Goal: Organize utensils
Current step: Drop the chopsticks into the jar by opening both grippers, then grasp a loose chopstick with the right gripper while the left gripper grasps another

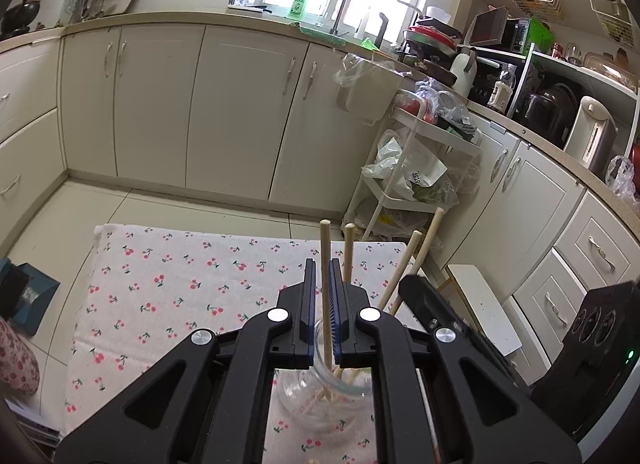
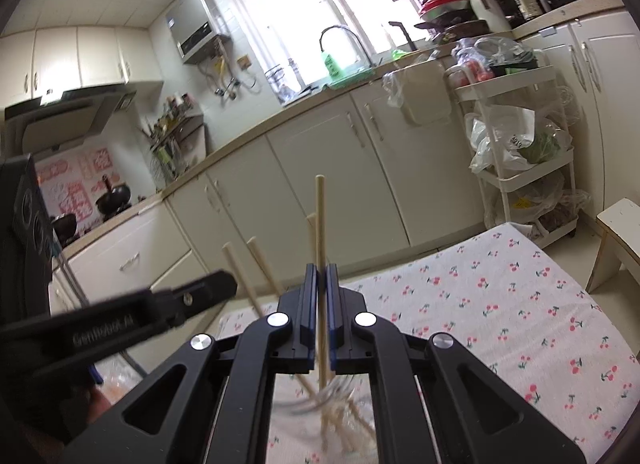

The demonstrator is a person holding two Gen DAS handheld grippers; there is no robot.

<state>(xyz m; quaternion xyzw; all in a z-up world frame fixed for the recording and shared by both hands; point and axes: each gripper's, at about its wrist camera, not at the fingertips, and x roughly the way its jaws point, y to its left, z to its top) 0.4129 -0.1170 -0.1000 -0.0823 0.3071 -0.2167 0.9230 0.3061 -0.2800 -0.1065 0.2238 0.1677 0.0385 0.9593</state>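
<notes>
A clear glass jar [image 1: 320, 388] stands on the cherry-print tablecloth [image 1: 160, 284] with several wooden chopsticks leaning in it. My left gripper [image 1: 321, 264] is shut on one upright chopstick [image 1: 325, 240] whose lower end is inside the jar. To its right, a finger of my right gripper [image 1: 424, 296] is close to two slanted chopsticks [image 1: 408, 260]. In the right wrist view my right gripper [image 2: 322, 268] is shut on an upright chopstick [image 2: 320, 219] above the blurred jar [image 2: 332, 392]. The left gripper's finger [image 2: 192, 296] reaches in from the left.
A white trolley [image 1: 420, 167] full of bags stands past the table's far right corner, with a white stool [image 1: 480, 304] beside it. Cream cabinets [image 1: 160, 103] line the far wall. A blue box [image 1: 28, 296] lies on the floor at left. A patterned sleeve [image 1: 16, 360] shows at the left edge.
</notes>
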